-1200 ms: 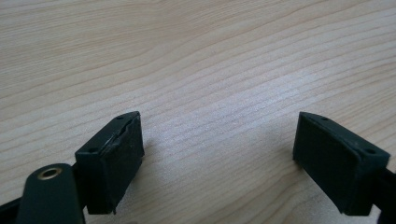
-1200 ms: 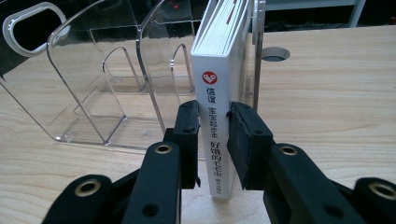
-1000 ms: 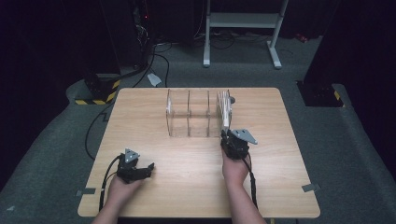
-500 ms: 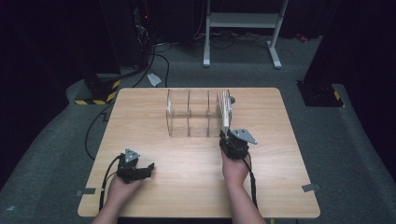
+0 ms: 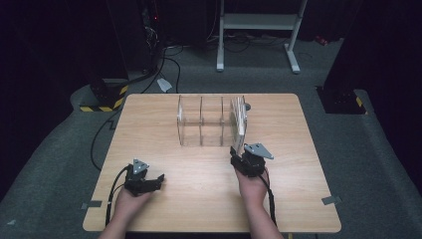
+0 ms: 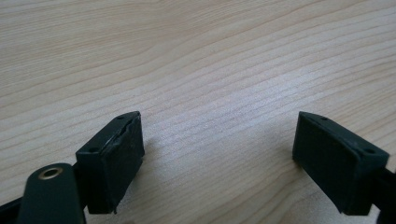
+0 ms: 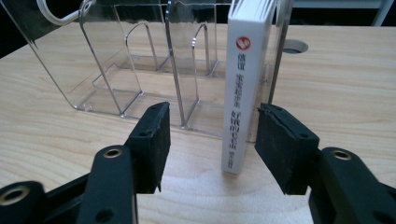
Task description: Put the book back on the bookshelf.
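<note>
The counter [image 5: 164,124] was pale wood with fine grain lines. The rack [image 7: 140,60] was clear plastic. The book [image 7: 240,93] was white, bearing a red round emblem and dark lettering. Each hand-held gripper [image 7: 210,144] was black.

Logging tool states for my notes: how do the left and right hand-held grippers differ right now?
The left hand-held gripper has only bare light wooden table between its jaws, while the right hand-held gripper has the white upright book between its jaws, not clamped. The left sits near the table's front edge; the right is up at the clear acrylic divider rack. Both are open.
</note>
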### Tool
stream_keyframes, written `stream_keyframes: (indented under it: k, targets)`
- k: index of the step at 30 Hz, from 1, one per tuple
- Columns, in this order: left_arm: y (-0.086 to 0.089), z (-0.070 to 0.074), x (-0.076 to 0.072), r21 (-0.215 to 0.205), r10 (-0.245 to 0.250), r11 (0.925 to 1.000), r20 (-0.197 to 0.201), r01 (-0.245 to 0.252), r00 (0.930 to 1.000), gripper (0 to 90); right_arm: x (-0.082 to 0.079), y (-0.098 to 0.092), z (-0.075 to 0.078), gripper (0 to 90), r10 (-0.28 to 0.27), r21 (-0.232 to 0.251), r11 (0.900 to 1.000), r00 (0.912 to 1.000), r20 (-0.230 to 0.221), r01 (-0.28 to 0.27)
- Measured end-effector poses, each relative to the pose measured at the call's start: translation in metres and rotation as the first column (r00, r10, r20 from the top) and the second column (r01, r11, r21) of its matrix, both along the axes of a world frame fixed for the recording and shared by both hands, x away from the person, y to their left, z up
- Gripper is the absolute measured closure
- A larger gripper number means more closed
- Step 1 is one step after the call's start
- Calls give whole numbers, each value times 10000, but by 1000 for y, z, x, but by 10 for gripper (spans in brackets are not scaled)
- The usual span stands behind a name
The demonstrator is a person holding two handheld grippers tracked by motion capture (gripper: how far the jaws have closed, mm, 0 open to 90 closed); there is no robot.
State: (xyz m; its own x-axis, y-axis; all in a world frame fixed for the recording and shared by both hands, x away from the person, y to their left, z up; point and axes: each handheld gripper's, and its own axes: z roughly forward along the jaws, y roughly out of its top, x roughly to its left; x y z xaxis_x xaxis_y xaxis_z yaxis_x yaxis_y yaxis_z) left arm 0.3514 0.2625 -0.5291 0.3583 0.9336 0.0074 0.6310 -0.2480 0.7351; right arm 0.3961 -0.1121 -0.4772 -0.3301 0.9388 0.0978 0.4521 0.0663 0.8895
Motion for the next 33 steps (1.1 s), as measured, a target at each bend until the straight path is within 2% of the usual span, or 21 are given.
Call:
stream_keyframes:
  k: [5,8,12,16,17,19,20,24,26,27,33]
  targets:
    - [0,0,-1,-6,-9,10000,10,9,10000,169,-6,-10,-2,408,48,-37,10000,10000,1,-48]
    - [0,0,-2,-7,-23,10000,24,23,10000,175,-9,-23,-3,389,-10,-133,9999,10000,27,11]
    - [0,0,-4,6,-15,10000,33,15,10000,180,-12,-44,-7,360,-132,-204,9997,9997,-196,128]
    - [1,0,-6,52,-58,10000,44,58,10000,181,-16,-67,-15,337,-300,-644,9975,9993,-244,284]
    - [1,0,-6,42,-54,10000,42,54,10000,181,-17,-74,-18,326,-383,-866,9956,9984,-405,346]
    - [0,0,-5,-4,-65,10000,21,65,10000,181,-16,-85,-23,294,-405,-975,9947,9956,-845,321]
    - [0,0,-5,-6,-92,10000,29,92,10000,180,-16,-92,-27,284,-521,-1081,9934,9911,-1228,388]
    - [0,0,-3,-23,-155,9999,51,155,9999,177,-21,-109,-39,271,-792,-1714,9839,9828,-1670,502]
    - [0,0,-3,-23,-155,9999,44,155,9999,178,-22,-117,-45,252,-840,-2004,9789,9729,-2152,402]
    - [0,0,-3,-22,-163,9999,33,163,9999,178,-21,-120,-47,238,-726,-1929,9809,9674,-2428,252]
    - [1,0,-5,-26,-133,9999,30,133,9999,179,-25,-125,-47,239,-459,-1995,9799,9688,-2437,-38]
